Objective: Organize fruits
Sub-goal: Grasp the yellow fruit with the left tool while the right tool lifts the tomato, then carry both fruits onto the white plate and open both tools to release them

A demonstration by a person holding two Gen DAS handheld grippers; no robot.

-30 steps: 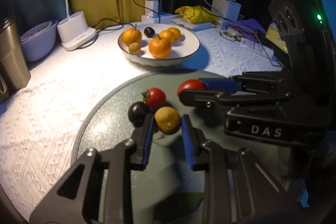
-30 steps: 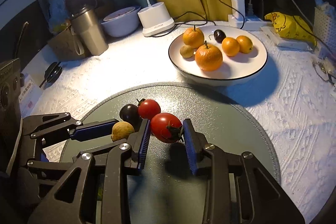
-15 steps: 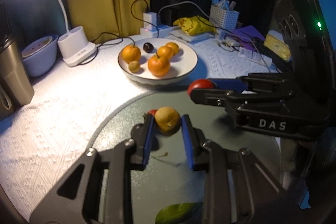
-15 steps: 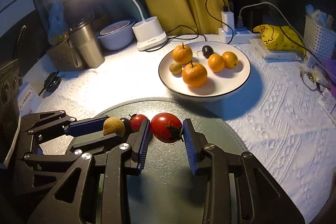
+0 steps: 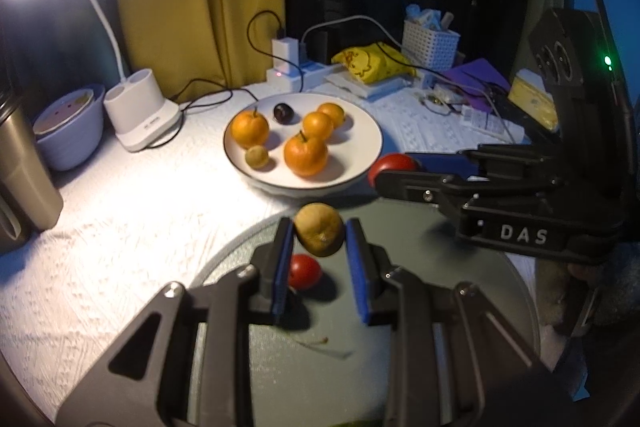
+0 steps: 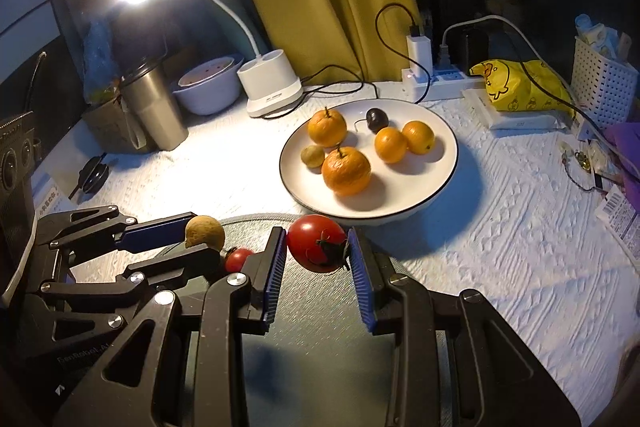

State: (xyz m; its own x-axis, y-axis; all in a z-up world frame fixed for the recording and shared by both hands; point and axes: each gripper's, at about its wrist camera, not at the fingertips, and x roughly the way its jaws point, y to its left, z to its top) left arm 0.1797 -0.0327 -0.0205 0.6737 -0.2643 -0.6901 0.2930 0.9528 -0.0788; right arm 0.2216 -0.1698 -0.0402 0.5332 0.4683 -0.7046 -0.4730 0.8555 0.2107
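Note:
My left gripper is shut on a small yellow-brown fruit and holds it above the round grey mat, short of the white plate. My right gripper is shut on a big red tomato, raised near the plate's front rim. The plate holds several oranges, a dark cherry and a small yellow-brown fruit. A small red tomato lies on the mat under the left gripper. The left gripper's fruit also shows in the right wrist view.
A white lamp base stands behind the plate, with a steel tumbler and a pale bowl to its left. A power strip with cables, a yellow bag and a white basket are at the back right.
Both grippers have lifted their fruits off the mat and moved forward toward the plate. The dark cherry that lay on the mat is now out of sight behind the left finger.

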